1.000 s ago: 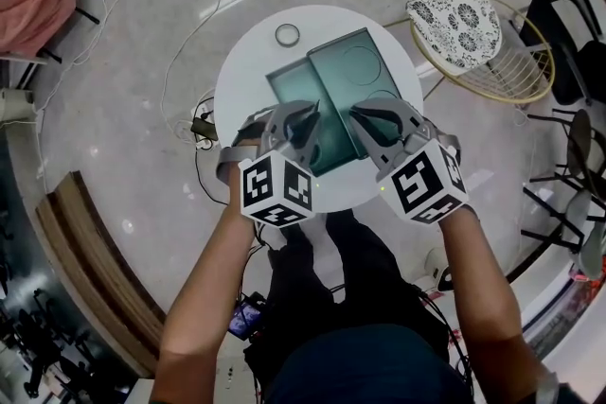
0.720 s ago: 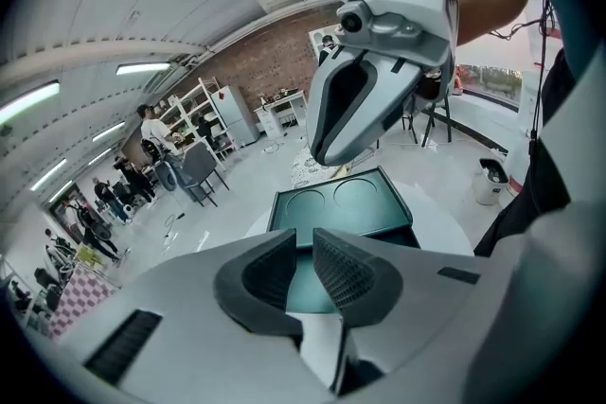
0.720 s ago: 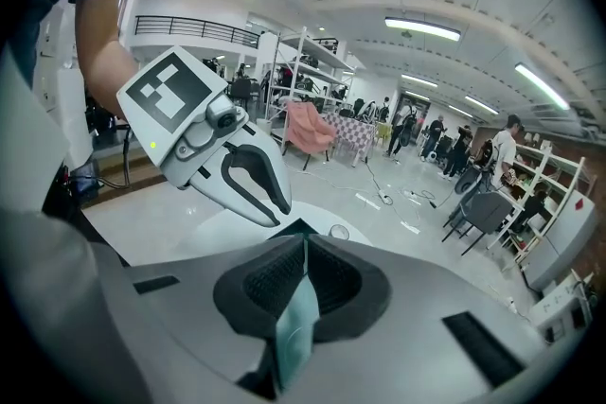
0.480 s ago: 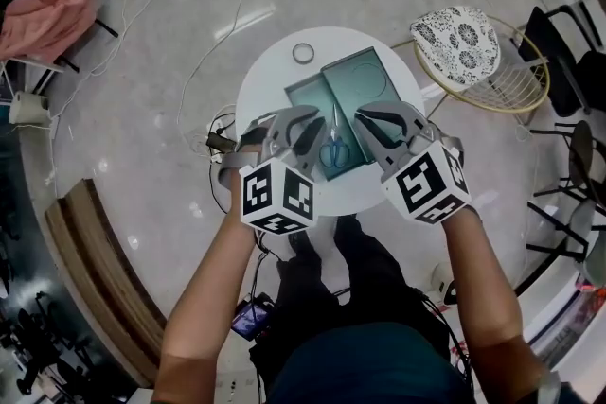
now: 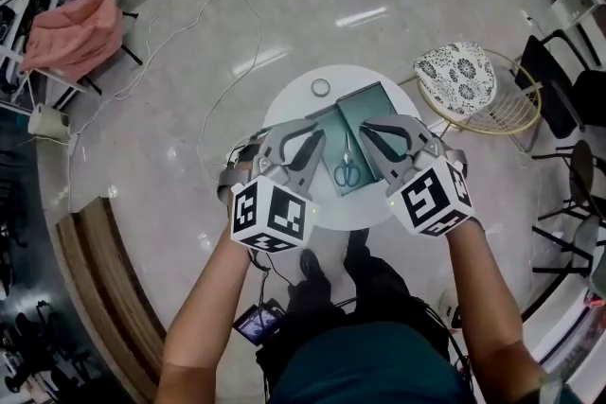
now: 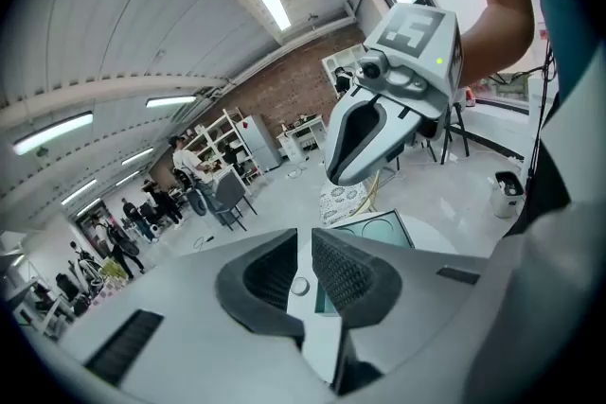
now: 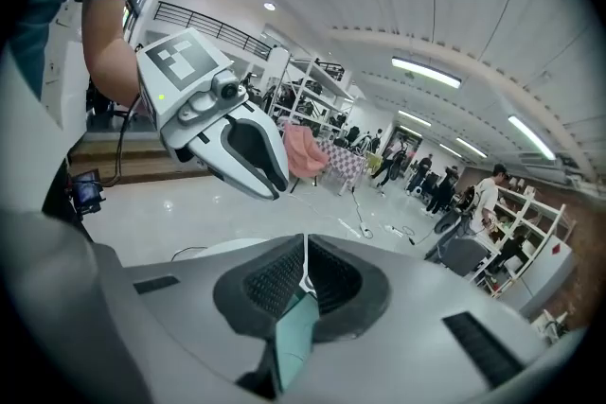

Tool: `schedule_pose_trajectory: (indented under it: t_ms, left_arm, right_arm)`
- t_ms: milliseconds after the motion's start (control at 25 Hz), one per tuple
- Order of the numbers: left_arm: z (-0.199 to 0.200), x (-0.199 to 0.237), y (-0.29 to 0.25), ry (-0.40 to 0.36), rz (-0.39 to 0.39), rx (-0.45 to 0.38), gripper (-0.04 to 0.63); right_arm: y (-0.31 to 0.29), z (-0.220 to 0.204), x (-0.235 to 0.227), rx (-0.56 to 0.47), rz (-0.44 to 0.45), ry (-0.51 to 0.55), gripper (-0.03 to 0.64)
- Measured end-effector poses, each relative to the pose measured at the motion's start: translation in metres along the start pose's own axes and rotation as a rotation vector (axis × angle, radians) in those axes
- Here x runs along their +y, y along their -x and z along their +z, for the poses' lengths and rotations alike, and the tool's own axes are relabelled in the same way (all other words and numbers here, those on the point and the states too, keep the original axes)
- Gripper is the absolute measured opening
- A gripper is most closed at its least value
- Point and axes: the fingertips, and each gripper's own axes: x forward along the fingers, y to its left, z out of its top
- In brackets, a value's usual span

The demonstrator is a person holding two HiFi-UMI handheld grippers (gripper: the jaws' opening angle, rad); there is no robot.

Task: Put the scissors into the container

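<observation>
Looks pretty much done to me: the scissors lie in the teal container, below and between the left gripper and right gripper, both pressed nearly together on nothing.
</observation>
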Motion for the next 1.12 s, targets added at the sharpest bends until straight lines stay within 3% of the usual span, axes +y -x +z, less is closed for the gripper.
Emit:
schedule_pose_trajectory:
  t_ms: [640, 880, 1120]
  left_arm:
    - [0.113, 0.044, 0.253, -0.036, 0.159, -0.17, 0.061]
    - [0.139, 0.034, 0.311, -0.033, 0.204, -0.23, 0.061]
    - [0.139, 0.036, 0.363, -0.033, 0.221, -0.248, 0.061]
  right_arm:
    - [0.164, 0.229, 0.041, -0.178, -0.142, 0.135, 0.037]
    - [0.211, 0.257, 0.057, -0.19, -0.19, 0.166, 0.037]
    - [0.228, 0.289, 0.081, -0.184, -0.203, 0.183, 0.035]
